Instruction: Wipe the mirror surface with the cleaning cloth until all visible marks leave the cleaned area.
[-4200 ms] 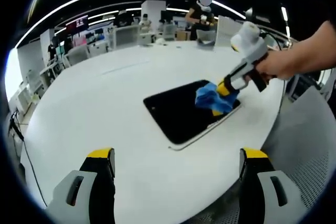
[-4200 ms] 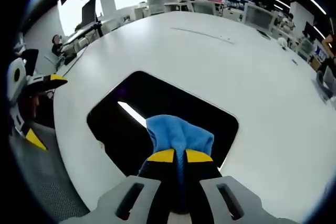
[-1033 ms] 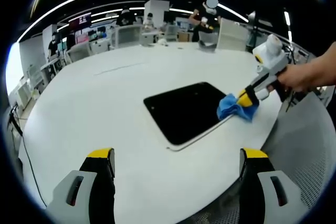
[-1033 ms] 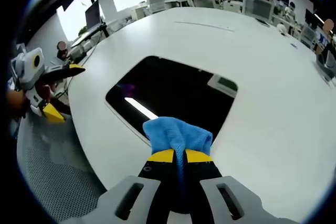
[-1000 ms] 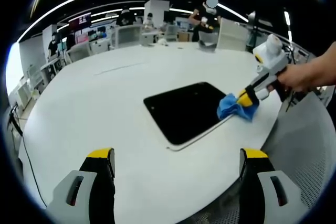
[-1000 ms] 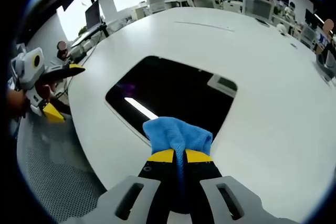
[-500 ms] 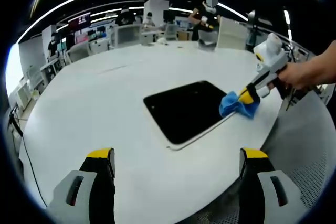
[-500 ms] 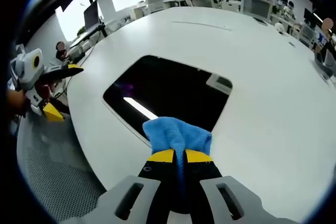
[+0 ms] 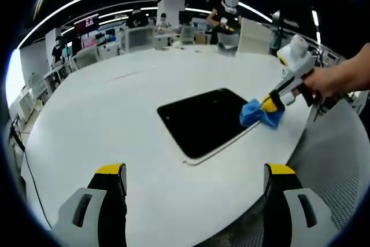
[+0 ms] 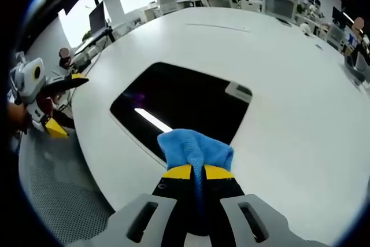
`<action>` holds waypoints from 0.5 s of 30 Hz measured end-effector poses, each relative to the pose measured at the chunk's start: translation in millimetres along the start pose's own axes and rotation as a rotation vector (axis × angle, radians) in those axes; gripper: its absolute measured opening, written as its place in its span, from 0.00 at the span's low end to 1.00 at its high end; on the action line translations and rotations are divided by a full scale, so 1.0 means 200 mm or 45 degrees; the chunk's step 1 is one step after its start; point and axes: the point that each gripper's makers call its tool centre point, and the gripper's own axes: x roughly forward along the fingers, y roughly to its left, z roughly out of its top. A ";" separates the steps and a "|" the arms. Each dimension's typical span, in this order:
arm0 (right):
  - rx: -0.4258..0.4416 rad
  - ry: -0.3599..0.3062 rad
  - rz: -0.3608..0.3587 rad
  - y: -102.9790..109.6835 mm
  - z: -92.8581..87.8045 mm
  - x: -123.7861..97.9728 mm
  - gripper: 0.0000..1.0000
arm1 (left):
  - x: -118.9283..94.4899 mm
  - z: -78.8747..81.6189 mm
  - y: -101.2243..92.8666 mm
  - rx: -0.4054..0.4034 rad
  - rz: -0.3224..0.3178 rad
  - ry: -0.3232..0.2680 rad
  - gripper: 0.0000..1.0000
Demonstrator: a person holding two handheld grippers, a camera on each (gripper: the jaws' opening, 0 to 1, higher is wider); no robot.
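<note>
Your right claw (image 10: pixel 195 172) is clamped tight on the blue cleaning cloth (image 10: pixel 195 148), its yellow-tipped jaws pressed together with the fabric bunched up above them. In the right gripper view the cloth sits just over the near edge of the mirror (image 10: pixel 185 108), a dark rounded-corner panel lying flat on the white bench (image 10: pixel 289 114), its surface reflecting a bright strip of ceiling light. In the left gripper view you can see that same claw (image 9: pixel 270 103) coming in from the right, held by your hand (image 9: pixel 332 79), with the cloth (image 9: pixel 259 114) at the mirror's right-hand corner, partly over the mirror (image 9: pixel 199 121) and partly over the bench (image 9: pixel 104 120); whether it presses on the glass or hangs just above it cannot be told. Your left claw (image 9: pixel 193 172) is held wide apart and empty, its two jaws rising at the bottom of its own view, well back from the mirror near the bench's edge. In the right gripper view it appears at the far left (image 10: pixel 60 103), off the bench's edge. Beyond the bench lies an open office with desks, monitors (image 9: pixel 85 25) and people (image 9: pixel 224 18) in the distance.
</note>
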 end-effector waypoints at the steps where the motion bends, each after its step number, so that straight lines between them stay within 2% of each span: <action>1: 0.000 0.000 0.000 0.00 0.00 0.00 0.01 | 0.00 0.00 0.00 0.001 0.000 -0.001 0.99; 15: 0.004 0.003 -0.017 -0.04 0.03 0.02 0.01 | 0.00 0.00 0.00 0.000 -0.003 -0.002 0.99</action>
